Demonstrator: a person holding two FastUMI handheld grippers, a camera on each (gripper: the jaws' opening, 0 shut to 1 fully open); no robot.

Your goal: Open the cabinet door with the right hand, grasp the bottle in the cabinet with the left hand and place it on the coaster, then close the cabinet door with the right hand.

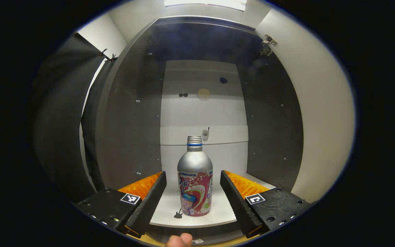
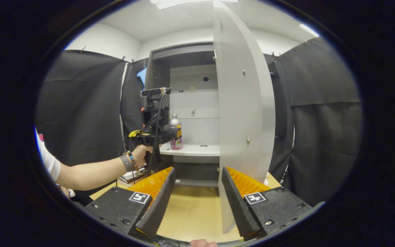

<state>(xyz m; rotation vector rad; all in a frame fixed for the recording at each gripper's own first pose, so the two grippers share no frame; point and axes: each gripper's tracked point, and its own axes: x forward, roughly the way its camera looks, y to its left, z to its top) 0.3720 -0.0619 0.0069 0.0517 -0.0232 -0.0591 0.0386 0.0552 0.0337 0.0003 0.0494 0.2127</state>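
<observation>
- Cabinet (image 1: pixel 197 103) – flat matte panels; door (image 2: pixel 242 103) swung wide, giving clear reach to the shelf (image 1: pixel 225 211).
- Right gripper (image 2: pixel 197 195): jaws spread, empty, near the door's lower edge.
- Left gripper (image 1: pixel 193 197): jaws spread either side of the bottle, not touching – lined up to grasp.
- Aluminium bottle (image 1: pixel 194 181): upright on the shelf, smooth cylinder, threaded neck.

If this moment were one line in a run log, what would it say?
door: open | bottle: upright on cabinet shelf, between open left gripper jaws, not gripped | right gripper: open, holding nothing
</observation>
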